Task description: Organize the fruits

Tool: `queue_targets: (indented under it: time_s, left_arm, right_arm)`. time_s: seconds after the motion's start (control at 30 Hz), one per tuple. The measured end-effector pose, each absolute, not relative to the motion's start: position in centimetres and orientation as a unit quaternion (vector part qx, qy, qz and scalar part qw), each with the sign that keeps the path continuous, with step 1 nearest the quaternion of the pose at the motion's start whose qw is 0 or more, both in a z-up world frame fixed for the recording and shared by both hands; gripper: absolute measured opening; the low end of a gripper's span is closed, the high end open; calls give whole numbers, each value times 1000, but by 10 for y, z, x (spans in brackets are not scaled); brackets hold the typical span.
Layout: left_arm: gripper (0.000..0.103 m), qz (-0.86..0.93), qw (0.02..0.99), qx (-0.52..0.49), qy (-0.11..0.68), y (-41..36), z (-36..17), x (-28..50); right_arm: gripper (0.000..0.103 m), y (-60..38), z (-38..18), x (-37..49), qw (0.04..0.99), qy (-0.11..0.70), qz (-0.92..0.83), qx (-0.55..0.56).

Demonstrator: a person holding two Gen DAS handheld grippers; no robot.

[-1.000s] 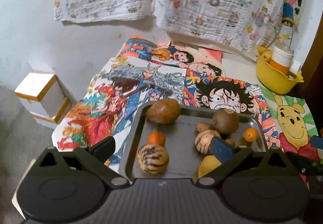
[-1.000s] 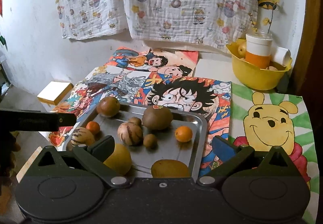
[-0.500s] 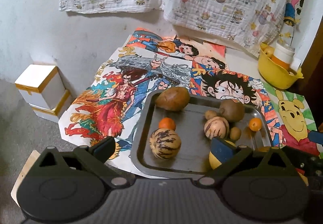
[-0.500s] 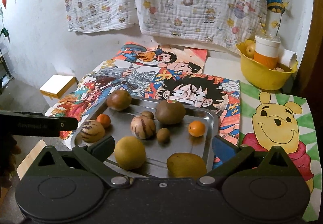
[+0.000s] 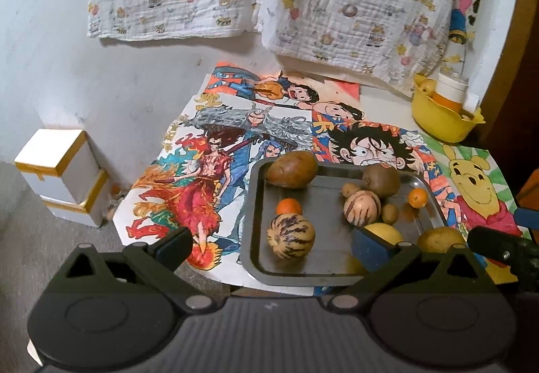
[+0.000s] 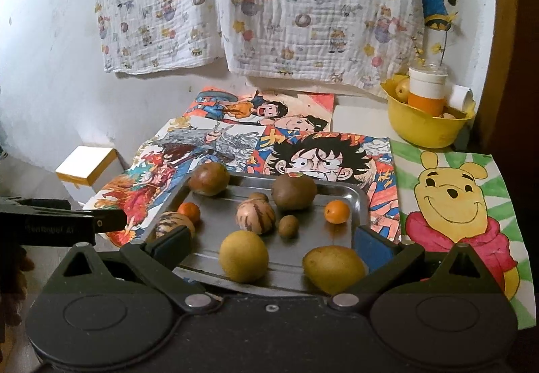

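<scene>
We pulled both grippers back from tray (image 6: 359,201); left gripper (image 5: 271,246) and right gripper (image 6: 273,246) spread, empty; fruits (image 6: 254,216) all lie scattered in tray, more now in view; sorting stage unclear

Silver-grey metal tray (image 6: 357,201) ahead of the gripper; on it two cream melons with dark purple stripes (image 6: 255,216), two bright orange citrus (image 6: 337,211), brown fruits (image 6: 294,191), two dull yellow ones nearest (image 6: 243,256); yellow bowl (image 6: 424,129) far right; white cloth with cartoon print (image 6: 269,2) beyond.
</scene>
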State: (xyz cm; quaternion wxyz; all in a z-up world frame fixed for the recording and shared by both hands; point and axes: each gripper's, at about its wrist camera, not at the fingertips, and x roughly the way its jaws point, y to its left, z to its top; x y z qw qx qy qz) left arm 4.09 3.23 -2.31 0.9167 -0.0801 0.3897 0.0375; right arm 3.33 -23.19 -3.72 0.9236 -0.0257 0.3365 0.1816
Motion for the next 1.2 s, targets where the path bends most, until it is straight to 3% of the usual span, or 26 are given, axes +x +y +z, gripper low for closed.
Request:
queue_targets:
  time_s: [0.57, 1.2]
  left_arm:
    - [102, 11, 927, -65, 370, 56, -19, 3]
    - [102, -23, 920, -67, 385, 55, -27, -10]
  right_arm:
    - [102, -212, -28, -22, 936, 315, 156, -11]
    - [102, -217, -38, -39, 929, 351, 122, -4]
